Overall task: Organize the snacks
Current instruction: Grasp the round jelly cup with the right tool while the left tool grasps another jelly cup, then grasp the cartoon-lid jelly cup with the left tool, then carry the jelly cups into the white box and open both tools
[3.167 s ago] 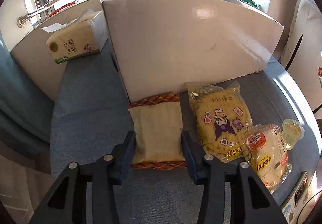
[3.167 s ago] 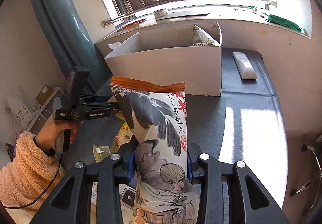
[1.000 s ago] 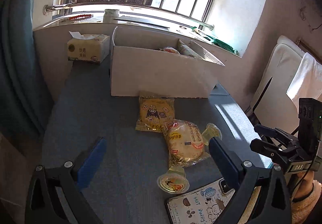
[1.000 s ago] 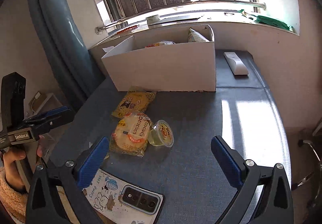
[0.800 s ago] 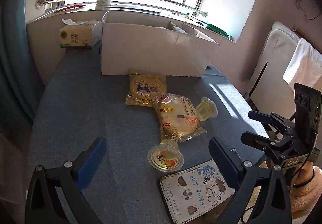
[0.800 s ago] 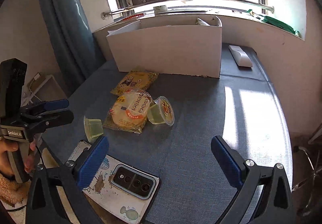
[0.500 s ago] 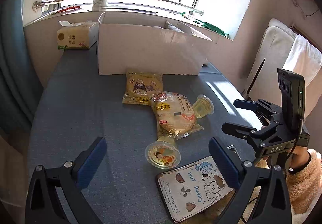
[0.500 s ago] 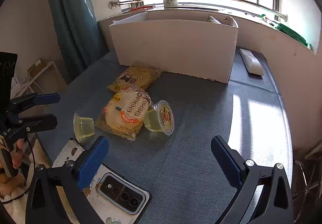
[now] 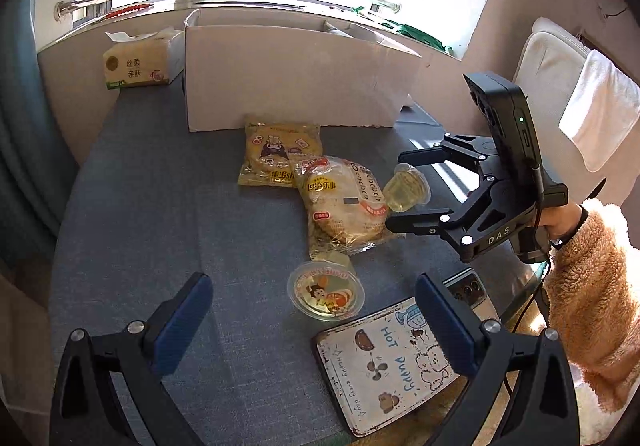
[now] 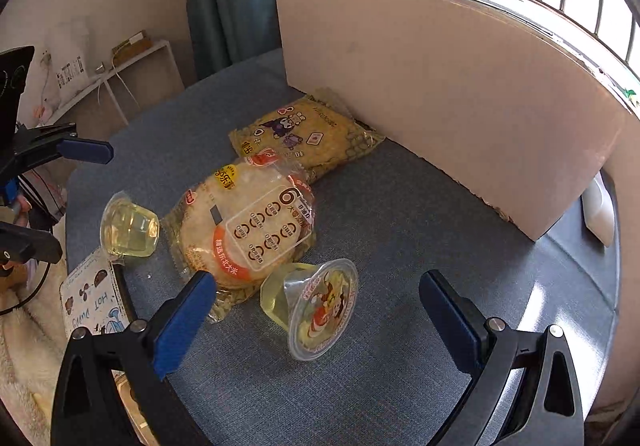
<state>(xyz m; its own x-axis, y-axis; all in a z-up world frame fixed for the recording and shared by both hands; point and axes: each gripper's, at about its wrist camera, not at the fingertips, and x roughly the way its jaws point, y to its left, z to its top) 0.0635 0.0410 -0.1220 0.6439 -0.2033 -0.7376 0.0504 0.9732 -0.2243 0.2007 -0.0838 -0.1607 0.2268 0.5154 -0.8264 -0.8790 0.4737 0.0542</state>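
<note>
A blue-grey fabric-covered counter (image 9: 132, 213) is seen, with a large white cardboard box (image 9: 292, 77) set at its far side. Just before the box, a yellow cartoon-printed snack bag (image 9: 280, 153) is overlapped by a clear round rice-cracker packet (image 9: 340, 201). Two clear jelly cups are placed beside the packet: one (image 10: 316, 306) tipped on its side between the released right claw (image 10: 316, 322), the other (image 9: 326, 290) near the released left claw (image 9: 312, 320).

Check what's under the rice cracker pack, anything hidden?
The rice cracker pack overlaps a corner of the yellow bag, and its edge rests against both jelly cups. Anything wholly beneath it is covered and cannot be seen.
</note>
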